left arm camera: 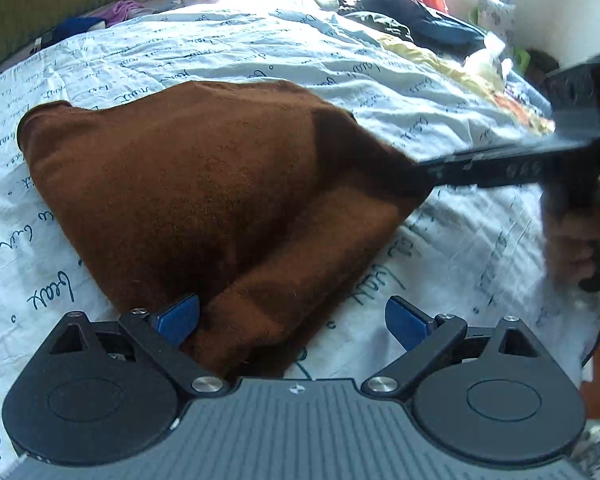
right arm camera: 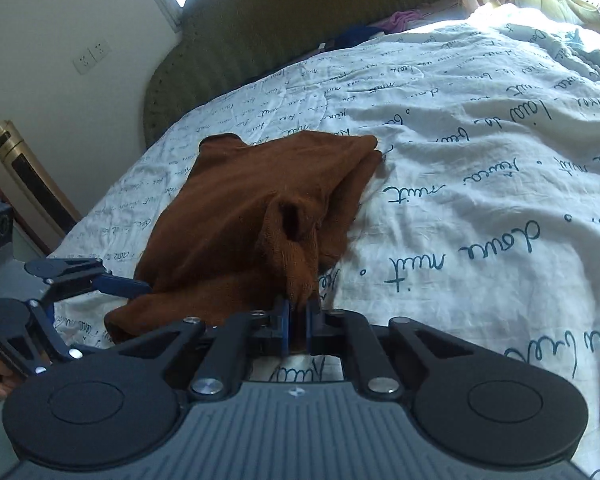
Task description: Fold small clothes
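Observation:
A small brown knit garment lies partly folded on the white bedsheet with blue handwriting print. My left gripper is open, its blue pads on either side of the garment's near corner, holding nothing. My right gripper is shut on a corner of the brown garment and lifts that corner off the sheet. In the left wrist view the right gripper comes in from the right and pinches the garment's right edge. In the right wrist view the left gripper sits at the garment's left edge.
A pile of loose clothes lies at the far side of the bed. A green padded headboard and a gold-coloured tower unit stand beyond the bed. A hand holds the right gripper's handle.

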Motion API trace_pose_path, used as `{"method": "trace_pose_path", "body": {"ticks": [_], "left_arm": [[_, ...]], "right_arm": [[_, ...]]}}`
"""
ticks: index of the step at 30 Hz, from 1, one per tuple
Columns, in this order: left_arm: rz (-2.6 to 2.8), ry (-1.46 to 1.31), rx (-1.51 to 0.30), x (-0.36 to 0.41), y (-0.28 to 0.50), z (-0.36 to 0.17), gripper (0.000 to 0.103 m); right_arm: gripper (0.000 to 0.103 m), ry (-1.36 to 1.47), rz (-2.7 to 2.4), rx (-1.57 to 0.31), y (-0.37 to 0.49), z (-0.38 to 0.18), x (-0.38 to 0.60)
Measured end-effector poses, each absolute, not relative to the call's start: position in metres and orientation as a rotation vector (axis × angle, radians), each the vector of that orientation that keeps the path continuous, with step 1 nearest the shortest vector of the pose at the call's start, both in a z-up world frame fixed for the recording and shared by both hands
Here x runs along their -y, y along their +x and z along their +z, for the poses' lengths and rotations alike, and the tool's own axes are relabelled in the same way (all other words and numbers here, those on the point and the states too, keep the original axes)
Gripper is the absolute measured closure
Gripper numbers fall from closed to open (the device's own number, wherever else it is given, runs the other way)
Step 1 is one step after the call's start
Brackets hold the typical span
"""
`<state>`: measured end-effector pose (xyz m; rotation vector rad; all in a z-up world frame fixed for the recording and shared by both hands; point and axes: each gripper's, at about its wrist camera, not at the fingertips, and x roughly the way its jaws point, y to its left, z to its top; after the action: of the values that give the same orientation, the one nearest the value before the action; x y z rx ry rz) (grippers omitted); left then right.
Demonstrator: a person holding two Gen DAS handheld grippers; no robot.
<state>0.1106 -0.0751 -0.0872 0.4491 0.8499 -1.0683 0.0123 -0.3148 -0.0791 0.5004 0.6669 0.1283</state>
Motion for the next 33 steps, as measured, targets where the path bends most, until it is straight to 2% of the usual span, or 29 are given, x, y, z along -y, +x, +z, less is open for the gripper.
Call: {"method": "trace_pose_path", "body": {"ticks": [3, 7, 10, 12, 16, 20, 23, 24, 26, 28, 30, 33], "left_arm": [[-1.074, 0.479, -0.849, 0.069, 0.110, -0.090, 0.008], [-1.088, 0.513, -0.832, 0.065, 0.106, -0.091, 0.008], [-1.106, 0.475, -0.853, 0.059, 0.107, -0.075, 0.008], [-1.121, 0.397, -0.852, 0.051, 0.113, -0.059, 0.005], [-1.093, 0.303, -0.796, 0.052, 0.133, -0.036, 0.002], [-1.069, 0.194, -0.832, 0.073, 0.161, -0.045, 0.001], [-1.038, 0.227, -0.875, 0.090, 0.169, -0.071, 0.001], [-1.035, 0.267, -0.851, 0.092, 0.163, -0.072, 0.001], [-1.024, 0.311, -0.818, 0.087, 0.154, -0.062, 0.001], [-1.026, 0.220, -0.823, 0.070, 0.163, -0.049, 0.000], [-0.960, 0.117, -0.829, 0.053, 0.182, -0.041, 0.000], [-0.844, -0.055, -0.941, 0.030, 0.228, -0.047, 0.000]], "right_arm": [[0.098, 0.504, 0.115, -0.619, -0.005, -0.064, 0.311], [0.098, 0.454, 0.078, -0.727, -0.006, -0.089, 0.307], [0.087, 0.446, 0.075, -0.722, -0.003, -0.073, 0.312], [0.063, 0.386, 0.013, -0.676, -0.002, -0.056, 0.312], [0.063, 0.285, 0.018, -0.592, 0.019, -0.037, 0.305], [0.063, 0.334, 0.106, -0.527, 0.050, -0.037, 0.304], [0.065, 0.320, 0.091, -0.668, 0.080, -0.060, 0.302], [0.061, 0.267, 0.049, -0.728, 0.084, -0.071, 0.303], [0.056, 0.382, 0.087, -0.727, 0.074, -0.076, 0.322], [0.055, 0.533, 0.101, -0.704, 0.061, -0.072, 0.346], [0.050, 0.589, 0.108, -0.654, 0.053, -0.068, 0.364], [0.047, 0.718, 0.145, -0.660, 0.062, -0.077, 0.386]]}}
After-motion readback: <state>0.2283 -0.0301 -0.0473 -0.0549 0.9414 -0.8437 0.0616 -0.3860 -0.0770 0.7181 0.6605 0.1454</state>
